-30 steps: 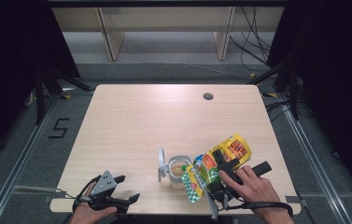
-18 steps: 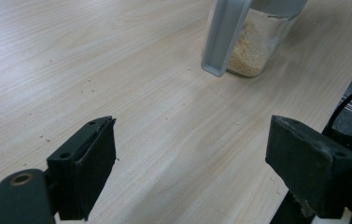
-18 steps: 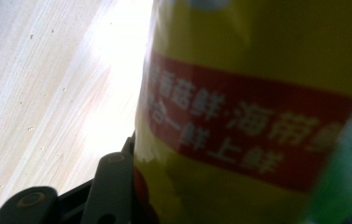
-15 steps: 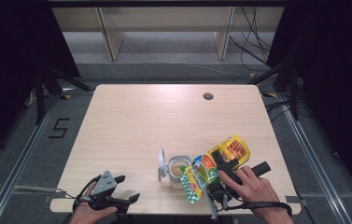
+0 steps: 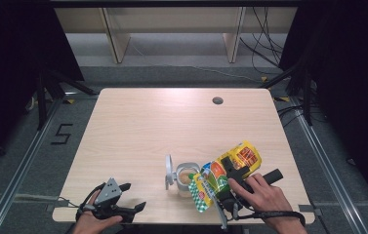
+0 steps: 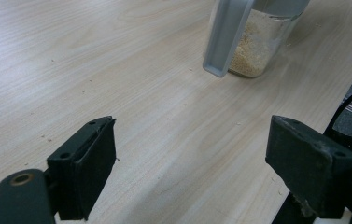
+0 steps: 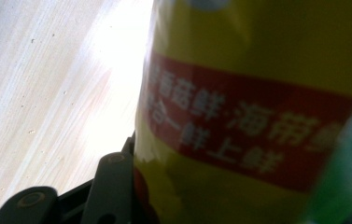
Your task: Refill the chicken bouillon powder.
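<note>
A yellow packet (image 5: 242, 156) with a red band and a green end is clamped in my right gripper (image 5: 228, 171), near the table's front edge. It tilts with its green end over the mouth of a glass jar (image 5: 186, 178). The jar holds pale granules, and its hinged lid (image 5: 168, 171) stands open on the left. In the right gripper view the packet (image 7: 257, 107) looms close, pressed against one black finger (image 7: 110, 186). My left gripper (image 5: 132, 196) rests open at the front left with nothing between its jaws. In the left gripper view, the jar (image 6: 257, 46) stands ahead of my left gripper (image 6: 192, 172).
The wooden table (image 5: 162, 126) has a round cable hole (image 5: 217, 101) at the back right. Fine crumbs lie scattered on the wood (image 6: 94, 84) near the left gripper. Dark floor and metal rails surround the table.
</note>
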`<state>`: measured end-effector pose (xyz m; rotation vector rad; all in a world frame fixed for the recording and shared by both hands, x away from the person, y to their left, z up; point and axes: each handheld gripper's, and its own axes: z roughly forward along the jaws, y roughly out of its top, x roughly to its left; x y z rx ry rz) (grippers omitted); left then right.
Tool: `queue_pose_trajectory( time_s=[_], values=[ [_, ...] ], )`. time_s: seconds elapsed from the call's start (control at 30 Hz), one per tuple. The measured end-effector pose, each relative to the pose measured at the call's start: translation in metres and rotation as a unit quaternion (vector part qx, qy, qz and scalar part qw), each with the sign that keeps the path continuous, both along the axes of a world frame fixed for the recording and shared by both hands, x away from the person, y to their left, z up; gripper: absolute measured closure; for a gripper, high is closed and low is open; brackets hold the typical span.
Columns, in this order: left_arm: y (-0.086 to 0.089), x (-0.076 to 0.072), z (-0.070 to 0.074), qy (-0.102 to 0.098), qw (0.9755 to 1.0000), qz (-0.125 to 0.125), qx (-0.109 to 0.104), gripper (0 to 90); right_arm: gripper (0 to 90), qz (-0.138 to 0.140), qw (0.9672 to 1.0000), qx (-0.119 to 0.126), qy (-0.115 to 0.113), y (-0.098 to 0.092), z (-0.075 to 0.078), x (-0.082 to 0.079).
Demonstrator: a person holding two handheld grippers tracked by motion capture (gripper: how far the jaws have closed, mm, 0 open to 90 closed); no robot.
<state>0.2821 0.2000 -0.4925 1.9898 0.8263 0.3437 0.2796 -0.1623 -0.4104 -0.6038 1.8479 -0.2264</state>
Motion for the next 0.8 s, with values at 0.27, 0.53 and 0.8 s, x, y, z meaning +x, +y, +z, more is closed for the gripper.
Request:
queue_pose_trajectory(
  time_s=[0.27,0.53,0.8],
  values=[
    [0.0025,0.0008,0.0012,-0.002,1.0,-0.003,0.008,15.4,57.6,0.002,1.0,-0.002,0.001,0.0016,0.0003,-0.0004],
    [0.002,0.001,0.0009,-0.002,1.0,0.0,0.005,15.4,57.6,0.002,1.0,0.003,0.002,0.0007,0.0,-0.0003],
    [0.0021,0.001,0.001,-0.003,1.0,-0.001,0.005,15.5,57.7,0.003,0.9999,0.008,0.008,0.0005,-0.0006,0.0002]
  ],
)
